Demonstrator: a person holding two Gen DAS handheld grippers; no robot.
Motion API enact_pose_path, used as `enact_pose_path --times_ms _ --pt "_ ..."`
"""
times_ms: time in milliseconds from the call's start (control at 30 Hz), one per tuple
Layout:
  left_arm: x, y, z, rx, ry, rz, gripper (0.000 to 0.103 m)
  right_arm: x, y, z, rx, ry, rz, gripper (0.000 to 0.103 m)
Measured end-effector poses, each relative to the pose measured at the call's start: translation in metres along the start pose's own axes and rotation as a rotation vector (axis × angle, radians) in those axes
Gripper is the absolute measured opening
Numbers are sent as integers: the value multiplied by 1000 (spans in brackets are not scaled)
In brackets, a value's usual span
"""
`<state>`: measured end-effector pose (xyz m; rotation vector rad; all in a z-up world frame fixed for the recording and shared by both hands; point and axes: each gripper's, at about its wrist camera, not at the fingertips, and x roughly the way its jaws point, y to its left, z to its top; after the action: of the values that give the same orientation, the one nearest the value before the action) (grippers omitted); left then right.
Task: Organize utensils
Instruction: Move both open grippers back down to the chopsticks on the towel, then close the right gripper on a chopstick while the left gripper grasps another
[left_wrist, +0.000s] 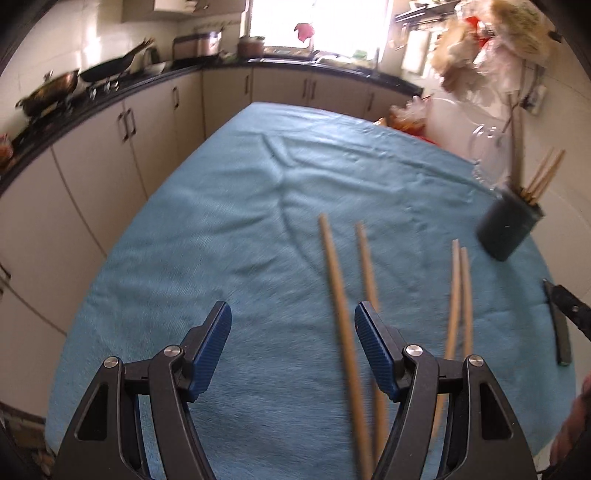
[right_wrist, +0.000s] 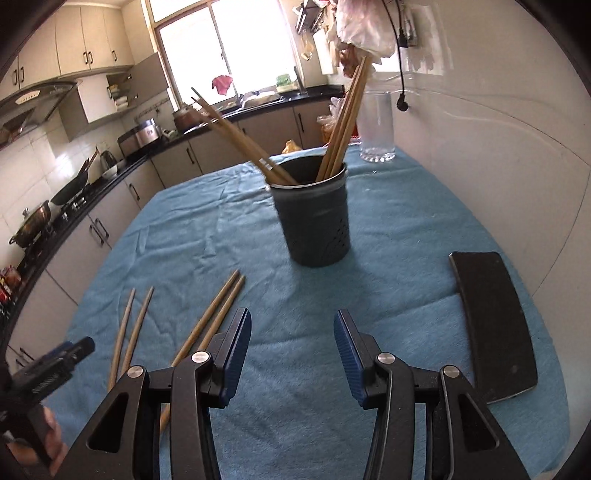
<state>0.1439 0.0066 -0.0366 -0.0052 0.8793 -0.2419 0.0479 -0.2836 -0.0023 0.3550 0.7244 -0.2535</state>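
Note:
Two pairs of wooden chopsticks lie on the blue cloth. In the left wrist view my left gripper (left_wrist: 293, 314) hovers open over the nearer pair (left_wrist: 341, 314); one stick runs between the jaws close to the right finger, untouched. The second pair (left_wrist: 460, 295) lies further right. A dark round holder (right_wrist: 314, 221) with several chopsticks (right_wrist: 343, 122) leaning in it stands mid-table, straight ahead of my right gripper (right_wrist: 291, 321). That gripper is open and empty, with the second pair (right_wrist: 218, 314) beside its left finger. The left gripper (right_wrist: 81, 349) shows at the lower left.
A black phone (right_wrist: 495, 325) lies flat on the cloth to the right of the right gripper. A clear glass (right_wrist: 376, 125) stands behind the holder near the wall. The blue-covered table (left_wrist: 221, 221) ends at left, with kitchen cabinets and a stove with pans (left_wrist: 51, 92) beyond.

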Motion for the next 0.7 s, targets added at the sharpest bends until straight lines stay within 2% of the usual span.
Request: enact_pose_path --times_ms 67,267,367,467,633,700 --pt "7 5 -4 -9 6 14 68 2 2 -1 3 15 9 50" --pt "15 15 -4 -55 28 -38 68 12 1 -1 44 73 29 50" --pt "17 13 -3 -52 27 -37 69 16 3 -1 56 97 45 48" --pt "18 8 -3 -30 29 -17 70 24 9 -2 62 137 81 44" --pt "17 10 -3 -38 27 -35 71 42 19 4 79 217 144 31" --pt "17 11 -4 -43 24 -42 71 52 23 9 85 236 142 30"
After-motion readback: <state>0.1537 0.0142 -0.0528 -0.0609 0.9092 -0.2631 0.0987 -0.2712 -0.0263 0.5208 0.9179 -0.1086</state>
